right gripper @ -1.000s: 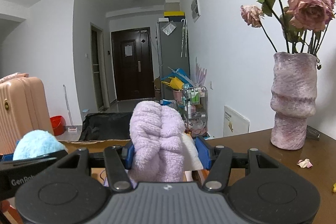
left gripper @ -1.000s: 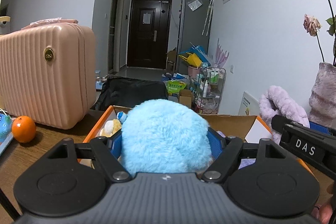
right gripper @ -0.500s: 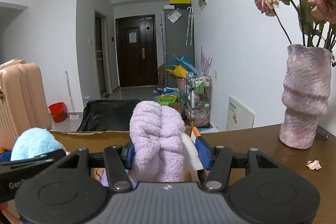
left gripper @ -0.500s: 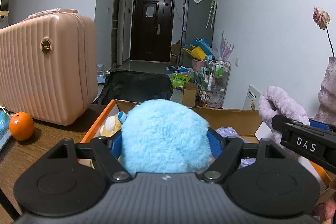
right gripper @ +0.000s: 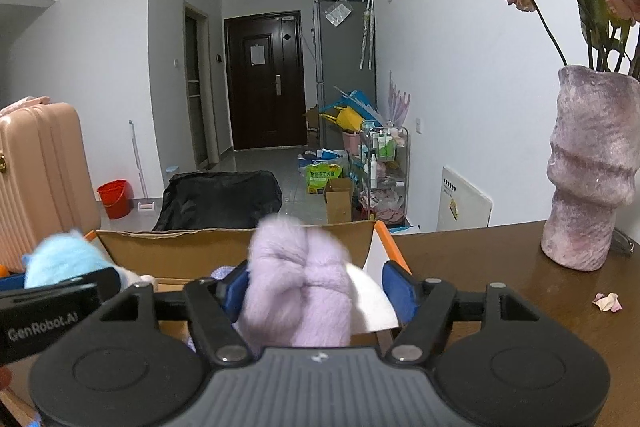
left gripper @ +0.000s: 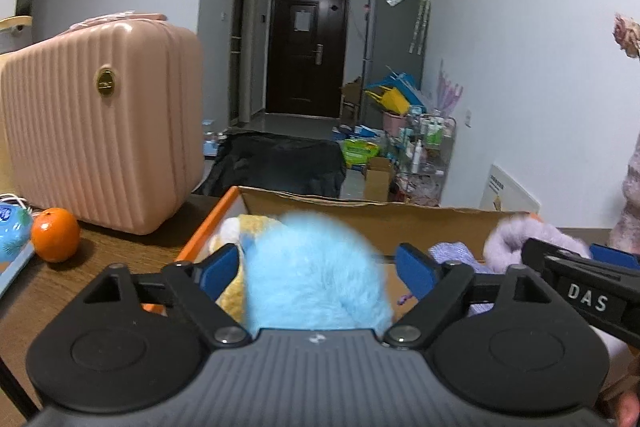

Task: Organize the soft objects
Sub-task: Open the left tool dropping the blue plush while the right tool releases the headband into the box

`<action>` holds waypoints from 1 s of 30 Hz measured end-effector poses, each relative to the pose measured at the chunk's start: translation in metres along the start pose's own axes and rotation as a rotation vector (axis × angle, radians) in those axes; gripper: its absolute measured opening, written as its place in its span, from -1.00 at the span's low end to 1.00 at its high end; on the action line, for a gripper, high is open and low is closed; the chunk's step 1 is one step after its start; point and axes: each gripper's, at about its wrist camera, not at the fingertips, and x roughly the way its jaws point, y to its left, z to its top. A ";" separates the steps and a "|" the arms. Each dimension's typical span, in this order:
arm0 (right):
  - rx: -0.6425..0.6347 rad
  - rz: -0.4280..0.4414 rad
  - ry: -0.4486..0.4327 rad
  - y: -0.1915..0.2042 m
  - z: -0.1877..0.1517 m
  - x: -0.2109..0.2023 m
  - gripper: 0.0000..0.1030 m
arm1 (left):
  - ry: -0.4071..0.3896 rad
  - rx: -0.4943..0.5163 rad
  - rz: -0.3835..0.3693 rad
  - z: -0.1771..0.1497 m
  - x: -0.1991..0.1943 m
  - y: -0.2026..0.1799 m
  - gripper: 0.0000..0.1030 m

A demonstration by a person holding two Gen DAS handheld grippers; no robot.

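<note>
My left gripper [left gripper: 318,267] was letting go, fingers spreading off the blue plush [left gripper: 316,275]; my right gripper [right gripper: 316,287] likewise freeing the lilac towel [right gripper: 298,287]. Both sat over the cardboard box [left gripper: 372,219]; I wanted clean drops, well inside its walls.

Blue plush [left gripper: 316,267], lilac plush [right gripper: 296,291], possibly ribbed pink case [left gripper: 100,123].

A lived-in home: entrance door [right gripper: 262,79], fridge [right gripper: 344,67], suitcase [left gripper: 100,127], vase of roses [right gripper: 588,171].
</note>
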 end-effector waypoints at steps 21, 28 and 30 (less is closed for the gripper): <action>0.035 -0.019 0.007 -0.005 -0.002 0.001 1.00 | 0.006 -0.091 0.048 0.004 0.002 0.019 1.00; 0.034 -0.017 0.005 -0.005 -0.002 0.000 1.00 | 0.005 -0.093 0.047 0.004 0.001 0.019 1.00; 0.035 -0.016 -0.003 -0.005 -0.001 -0.004 1.00 | 0.000 -0.096 0.047 0.004 0.002 0.018 1.00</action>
